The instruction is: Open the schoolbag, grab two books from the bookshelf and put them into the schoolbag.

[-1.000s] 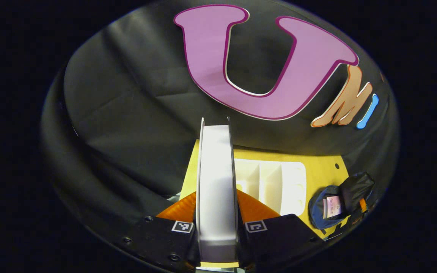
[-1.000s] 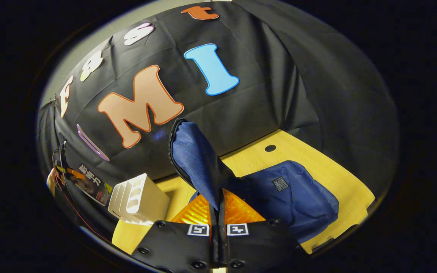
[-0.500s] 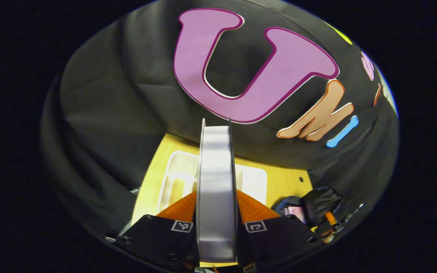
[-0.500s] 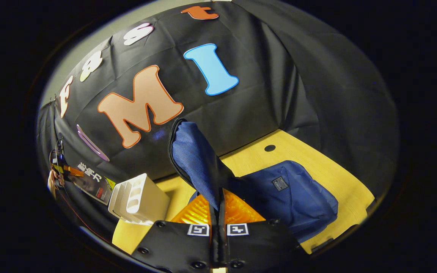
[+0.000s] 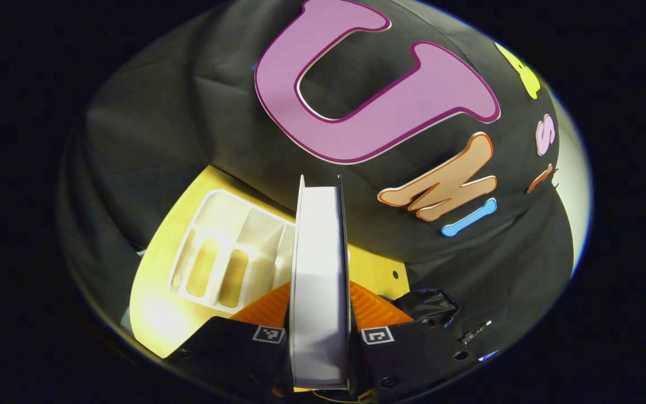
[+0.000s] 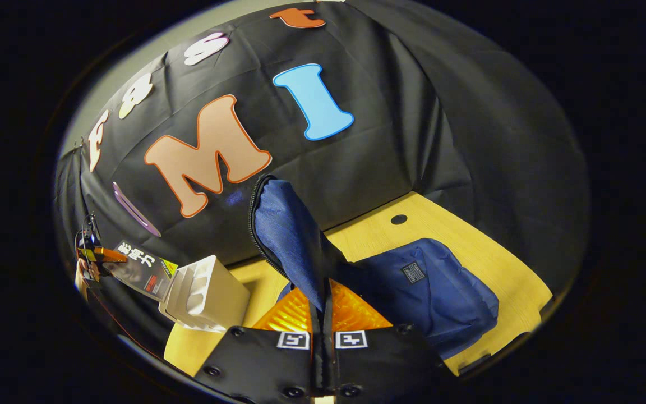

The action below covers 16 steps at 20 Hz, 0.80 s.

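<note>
Schoolbag flap pinched upright by right gripper; left gripper clamps a book (page edges showing) beside bookshelf.

The right gripper pinches the blue schoolbag's raised flap beside the white bookshelf.

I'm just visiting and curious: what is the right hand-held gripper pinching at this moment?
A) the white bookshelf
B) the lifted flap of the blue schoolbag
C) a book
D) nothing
B: in the right gripper view the right hand-held gripper is closed on the raised flap of the blue schoolbag, holding it up off the table.
</note>
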### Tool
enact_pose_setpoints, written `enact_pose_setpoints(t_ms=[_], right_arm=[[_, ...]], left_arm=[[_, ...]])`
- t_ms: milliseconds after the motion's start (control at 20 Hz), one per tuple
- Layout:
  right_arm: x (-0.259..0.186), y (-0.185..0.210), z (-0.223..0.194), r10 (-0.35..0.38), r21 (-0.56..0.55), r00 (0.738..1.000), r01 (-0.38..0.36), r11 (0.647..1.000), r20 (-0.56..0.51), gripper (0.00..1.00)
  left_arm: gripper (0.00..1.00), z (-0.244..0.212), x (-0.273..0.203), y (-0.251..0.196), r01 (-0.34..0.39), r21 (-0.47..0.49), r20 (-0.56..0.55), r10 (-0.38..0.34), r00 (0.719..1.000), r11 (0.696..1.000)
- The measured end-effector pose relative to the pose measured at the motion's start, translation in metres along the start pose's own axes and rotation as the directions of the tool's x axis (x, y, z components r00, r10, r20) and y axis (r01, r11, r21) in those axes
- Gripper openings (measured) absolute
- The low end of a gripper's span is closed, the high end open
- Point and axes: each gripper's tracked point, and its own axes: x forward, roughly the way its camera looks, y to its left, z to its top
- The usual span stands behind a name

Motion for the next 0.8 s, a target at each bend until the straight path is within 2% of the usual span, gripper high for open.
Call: enact_pose_setpoints(t_ms=[100, 450, 650, 800], right_arm=[[0.0, 0.001, 0.0, 0.0, 0.002, 1.0, 0.0, 1.0, -0.001, 0.03], [-0.001, -0.001, 0.001, 0.004, -0.002, 1.0, -0.004, 1.0, -0.003, 0.02], [-0.002, -0.002, 0.002, 0.005, 0.003, 1.0, -0.005, 1.0, -0.001, 0.04], [-0.002, -0.001, 0.001, 0.009, 0.001, 1.0, -0.009, 1.0, -0.001, 0.03]], left_arm=[[0.35, -0.014, 0.007, -0.011, 0.047, -0.04, -0.025, -0.048, 0.999, 0.998], [0.34, -0.07, 0.031, -0.025, 0.111, -0.086, -0.103, -0.119, 0.987, 0.99], [0.35, -0.098, 0.045, -0.038, 0.168, -0.151, -0.119, -0.187, 0.975, 0.974], [0.35, -0.124, 0.053, -0.041, 0.184, -0.166, -0.151, -0.21, 0.966, 0.969]])
